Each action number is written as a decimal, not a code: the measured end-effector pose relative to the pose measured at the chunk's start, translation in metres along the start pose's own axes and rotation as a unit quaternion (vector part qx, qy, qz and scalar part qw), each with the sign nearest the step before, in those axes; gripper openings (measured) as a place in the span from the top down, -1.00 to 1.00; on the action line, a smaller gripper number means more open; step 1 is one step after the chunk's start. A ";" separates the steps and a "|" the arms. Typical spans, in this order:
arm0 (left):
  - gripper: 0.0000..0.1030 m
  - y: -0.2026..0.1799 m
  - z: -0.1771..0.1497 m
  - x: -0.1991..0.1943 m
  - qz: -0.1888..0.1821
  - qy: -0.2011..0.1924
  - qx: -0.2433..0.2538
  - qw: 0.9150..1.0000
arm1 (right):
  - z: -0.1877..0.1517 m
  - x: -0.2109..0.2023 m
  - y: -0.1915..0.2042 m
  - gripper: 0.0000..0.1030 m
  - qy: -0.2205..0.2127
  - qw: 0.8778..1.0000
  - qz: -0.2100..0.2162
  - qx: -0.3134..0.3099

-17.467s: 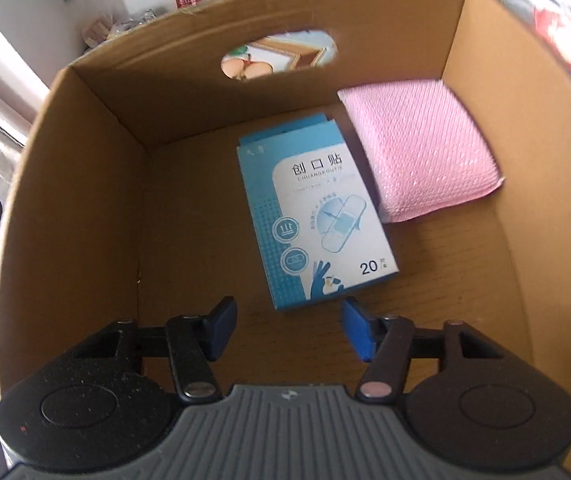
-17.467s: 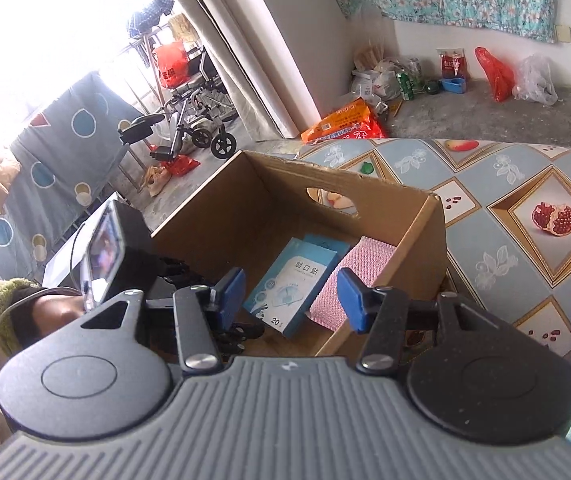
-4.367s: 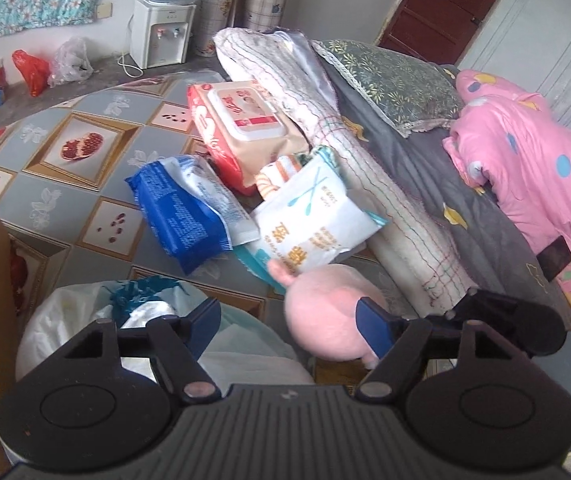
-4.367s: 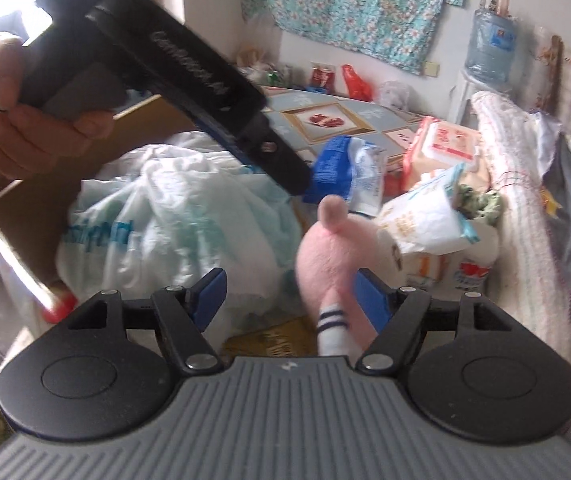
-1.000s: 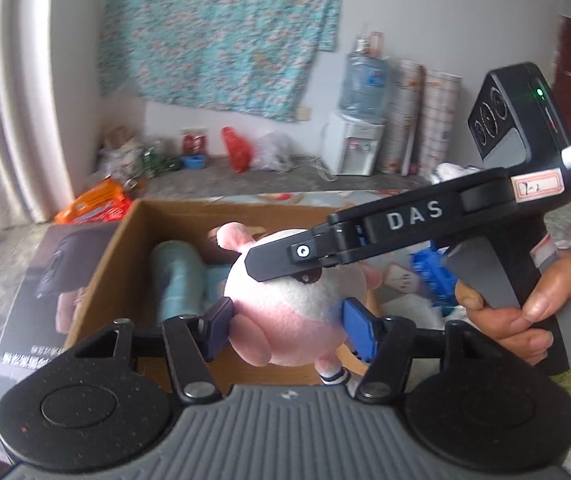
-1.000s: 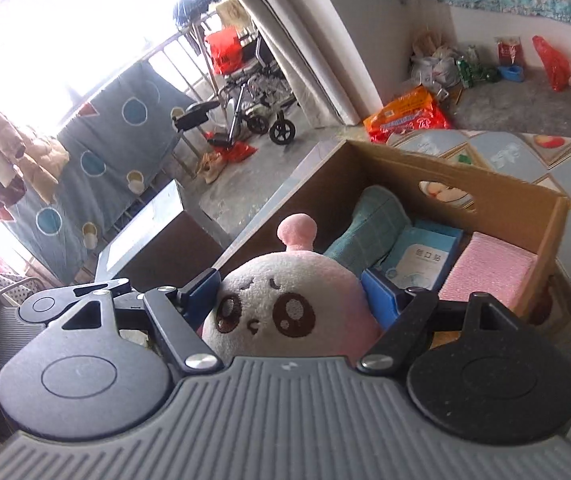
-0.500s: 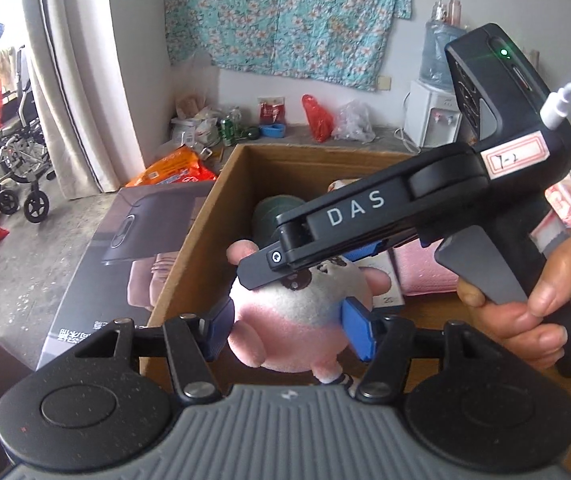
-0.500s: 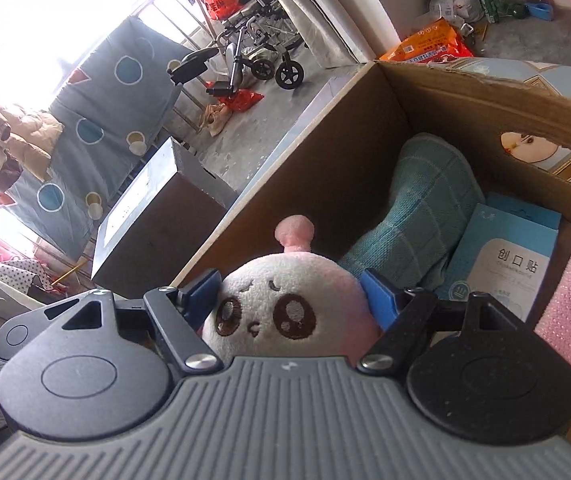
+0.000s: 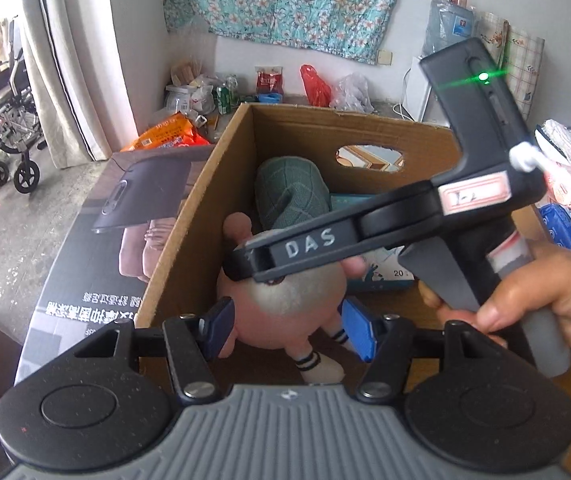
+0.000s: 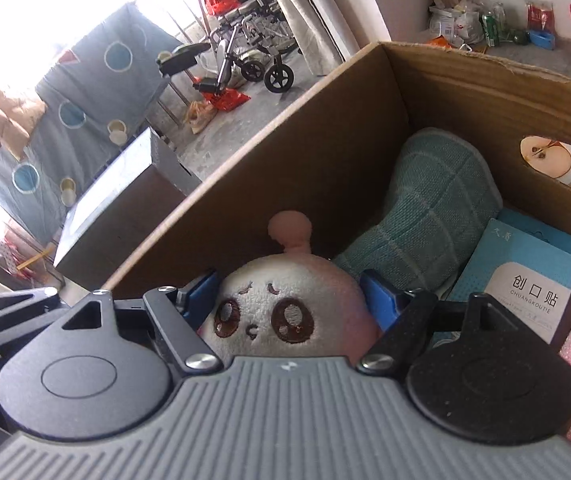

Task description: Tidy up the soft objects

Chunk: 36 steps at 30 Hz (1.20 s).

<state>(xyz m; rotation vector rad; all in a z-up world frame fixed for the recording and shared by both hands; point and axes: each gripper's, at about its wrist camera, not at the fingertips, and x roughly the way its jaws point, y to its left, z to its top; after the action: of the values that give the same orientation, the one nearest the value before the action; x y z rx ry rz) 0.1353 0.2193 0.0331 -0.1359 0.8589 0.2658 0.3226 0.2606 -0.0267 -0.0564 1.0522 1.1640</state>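
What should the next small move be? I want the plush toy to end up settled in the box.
Probably lower a little further, then open. The plush toy is pinched by both the right hand-held gripper and left hand-held gripper, already inside the cardboard box beside the green cushion.

A lived-in home — wheelchair (image 9: 1,136), floral wall cloth (image 9: 285,0).

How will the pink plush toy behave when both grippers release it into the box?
The pink plush toy looks soft and round, so it probably drops lightly, then settles against the green cushion. Its dangling leg suggests floppy limbs.
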 end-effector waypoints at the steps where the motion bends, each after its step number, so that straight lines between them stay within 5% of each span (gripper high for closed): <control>1: -0.19 -0.002 0.001 -0.001 -0.001 0.002 -0.001 1.000 | 0.000 0.002 0.001 -0.55 0.003 1.000 -0.001 -0.002; 18: -0.26 -0.004 -0.005 -0.007 -0.006 -0.001 -0.001 1.000 | 0.006 -0.037 -0.015 -0.62 -0.061 0.997 0.024 0.039; 28: -0.58 -0.019 -0.009 -0.036 -0.041 -0.039 0.004 0.998 | -0.003 -0.132 -0.013 -0.62 -0.145 0.987 0.046 0.048; 36: -0.71 -0.051 -0.017 -0.057 -0.076 -0.052 0.012 0.996 | -0.069 -0.215 -0.027 -0.64 -0.181 0.979 0.011 0.097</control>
<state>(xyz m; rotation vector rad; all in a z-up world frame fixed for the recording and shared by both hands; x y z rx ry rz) 0.1022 0.1570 0.0658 -0.1625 0.7440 0.1179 0.2985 0.0577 0.0731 0.3108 0.8374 1.0369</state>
